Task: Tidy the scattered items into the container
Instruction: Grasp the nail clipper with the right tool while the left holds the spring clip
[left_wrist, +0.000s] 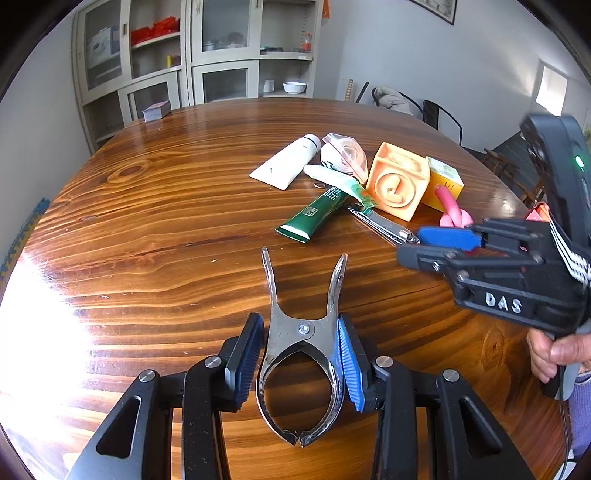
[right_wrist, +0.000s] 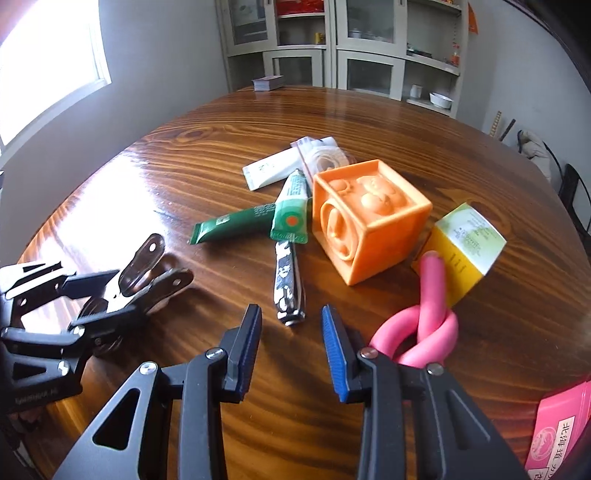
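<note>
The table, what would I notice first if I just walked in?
Probably the bright orange toy cube in the middle of the wooden table, with tubes and a nail clipper heaped beside it. Next, the shiny metal clamp gripped in the left hand-held gripper, and the knotted pink foam stick near the right one.

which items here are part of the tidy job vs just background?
Job items:
metal clamp, in left gripper
nail clipper
green tube
white tube
orange cube
pink knotted foam stick
yellow box

Background:
card deck
cabinets
chairs
</note>
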